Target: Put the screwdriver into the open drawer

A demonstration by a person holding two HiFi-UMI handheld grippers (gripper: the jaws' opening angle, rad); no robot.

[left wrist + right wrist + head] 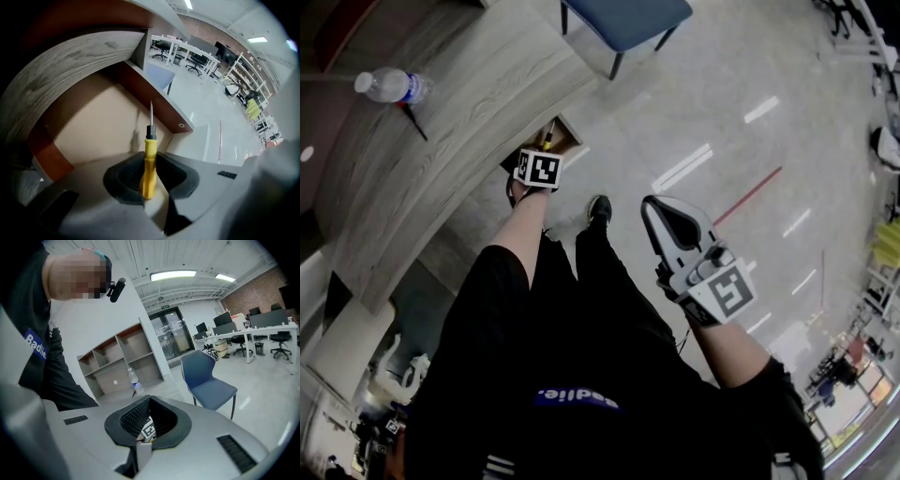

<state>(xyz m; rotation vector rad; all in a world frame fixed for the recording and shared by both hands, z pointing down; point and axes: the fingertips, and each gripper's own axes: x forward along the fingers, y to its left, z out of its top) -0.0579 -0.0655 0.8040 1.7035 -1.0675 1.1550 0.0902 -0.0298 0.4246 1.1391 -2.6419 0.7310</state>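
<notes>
Closest to the head camera is the person's black clothing, with both arms reaching out below. The right tongs (662, 214) hang to the side over the pale floor (741, 112), angled only slightly downward. In the right gripper view their ribbed pads stand apart with nothing between them.

Further down, beside one dark shoe (599, 208), the left tongs (542, 156) point steeply down and are clenched on the screwdriver (149, 161). They pinch its yellow handle, and the black collar and thin metal shaft stick out beyond the tips.

The screwdriver is inside the mouth of the open drawer (161, 108). Its shaft is over the drawer's pale bottom, near the brown side wall, and whether the tip touches the bottom cannot be told. In the head view only a little yellow shows just past the marker cube.

The drawer juts from the side of a grey wood-grain desk (441, 150). A clear water bottle (392, 86) lies on the desk top, well apart from the drawer. Beyond the desk stands a blue chair (623, 19). Further off there are open shelves (119, 359) and rows of office desks (187, 49).
</notes>
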